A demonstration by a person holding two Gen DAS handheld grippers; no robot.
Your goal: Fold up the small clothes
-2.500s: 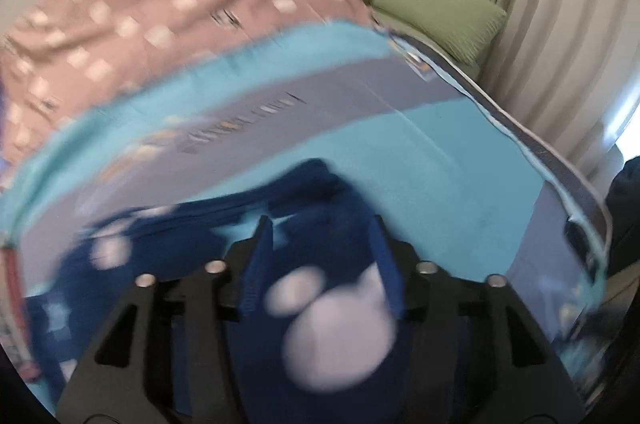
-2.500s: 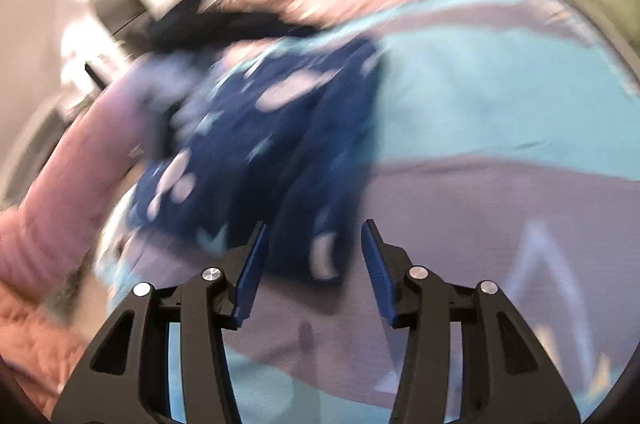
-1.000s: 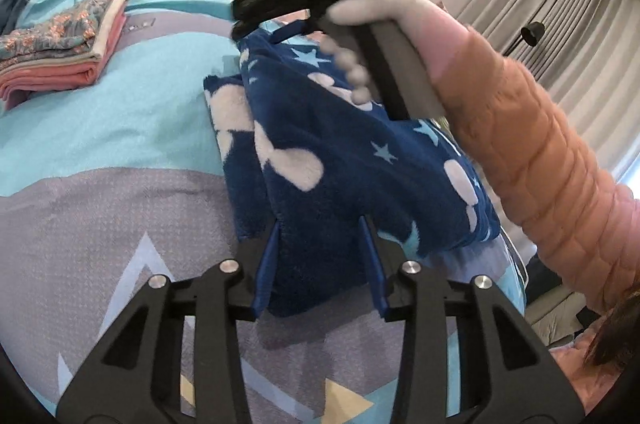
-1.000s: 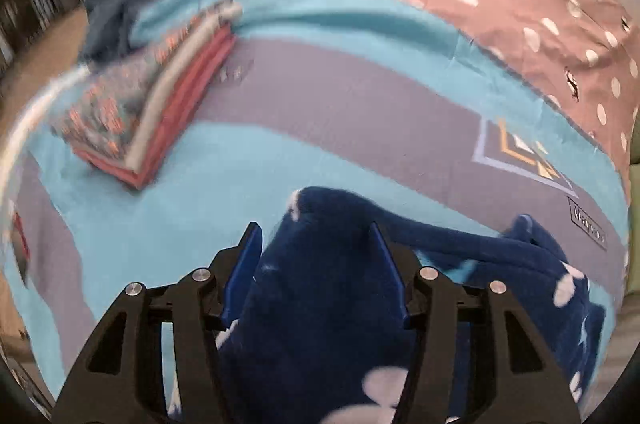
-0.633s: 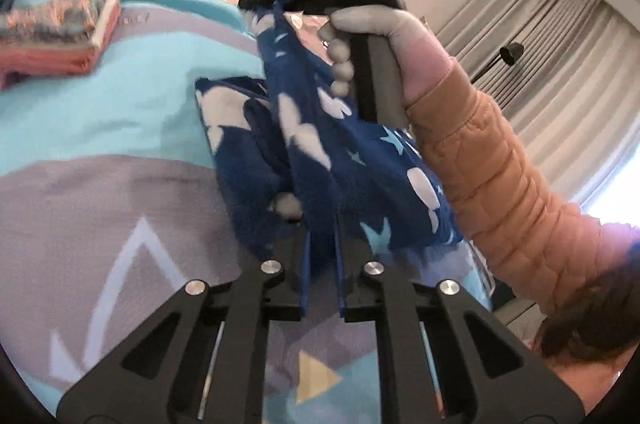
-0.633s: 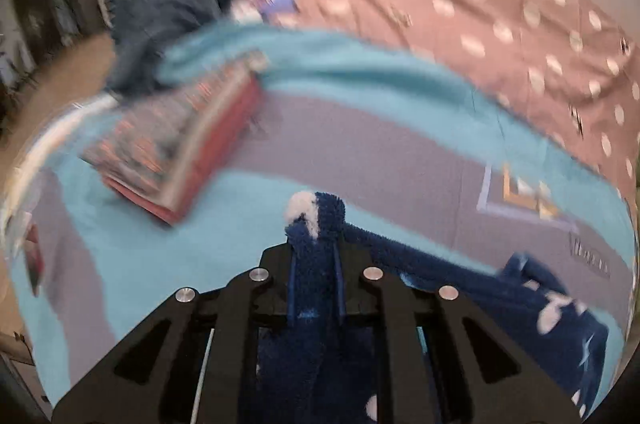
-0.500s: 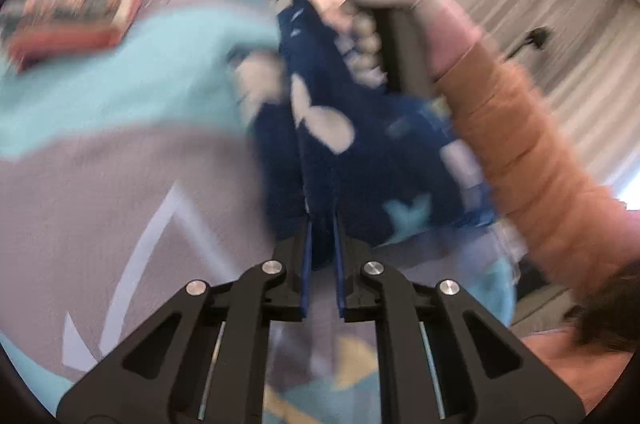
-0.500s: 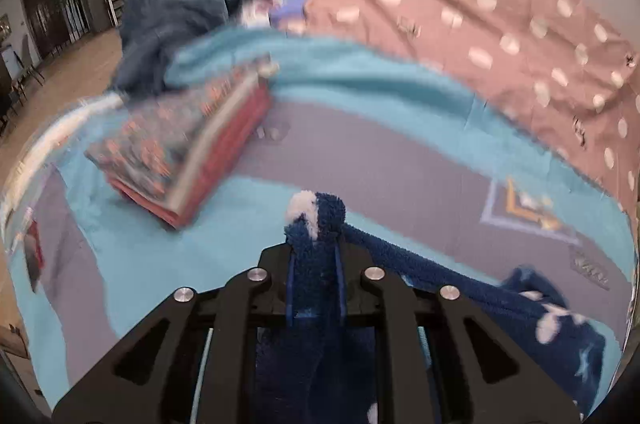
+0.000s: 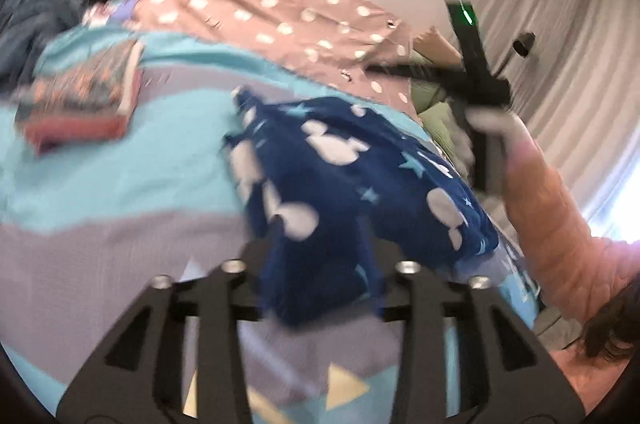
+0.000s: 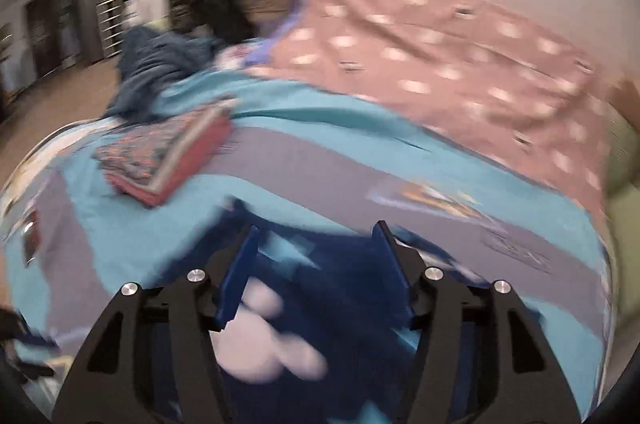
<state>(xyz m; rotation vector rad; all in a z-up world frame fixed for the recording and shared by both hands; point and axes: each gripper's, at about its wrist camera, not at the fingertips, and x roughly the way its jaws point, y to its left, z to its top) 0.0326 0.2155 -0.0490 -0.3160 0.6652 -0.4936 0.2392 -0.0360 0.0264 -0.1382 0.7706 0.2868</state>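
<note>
A navy fleece garment point(image 9: 344, 176) with white blobs and pale stars lies folded on the teal and grey bedsheet point(image 9: 100, 176). My left gripper point(image 9: 322, 240) is low over its near end, jaws opening, with the fleece showing between the fingers but no pad pressing on it. In the right wrist view the right gripper point(image 10: 316, 260) hovers above the same garment point(image 10: 332, 304), jaws opening and nothing pinched. In the left wrist view a gloved hand point(image 9: 490, 128) holds that gripper lifted beyond the garment's far right side. Both views are motion-blurred.
A stack of folded patterned and red clothes point(image 9: 80, 100) point(image 10: 168, 152) sits at the left of the bed. A brown dotted quilt point(image 9: 280, 8) covers the far side. A dark blue heap point(image 10: 160, 60), a green pillow point(image 9: 436, 116) and curtains point(image 9: 560, 64) border the bed.
Half a second ago both grippers were shut on the garment's raised edge. Both have since let go, the fleece has dropped flat, and the right gripper has swung up and away to the right.
</note>
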